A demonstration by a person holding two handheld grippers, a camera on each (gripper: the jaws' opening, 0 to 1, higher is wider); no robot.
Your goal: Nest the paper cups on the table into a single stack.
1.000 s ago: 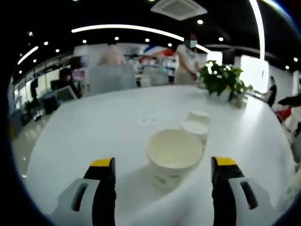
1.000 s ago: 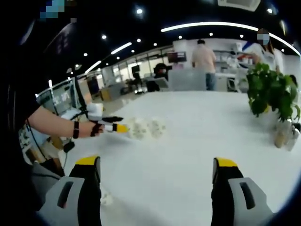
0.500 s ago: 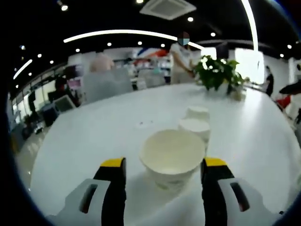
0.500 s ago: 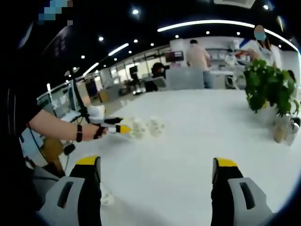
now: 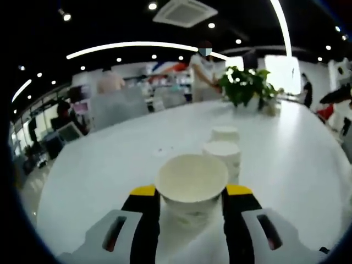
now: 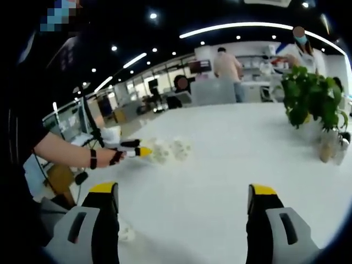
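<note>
A: Which step is this?

B: The grasp of the first cup, I'd say. In the left gripper view the left gripper (image 5: 190, 196) has its jaws drawn in against both sides of the nearest cup (image 5: 192, 181), pinching it where it stands upright on the white table (image 5: 99, 165).

A: And the right gripper (image 6: 182, 195)?

B: Spread wide over bare table, holding nothing.

A: Where are the other cups?

B: Just beyond the pinched one stands the second cup (image 5: 222, 157), then the third cup (image 5: 225, 133) farther off, all in one row. Far right is a potted plant (image 5: 245, 87).

A: What does the next move call for?

B: Probably a straight lift, then lowering the cup squarely into the second cup's mouth.
</note>
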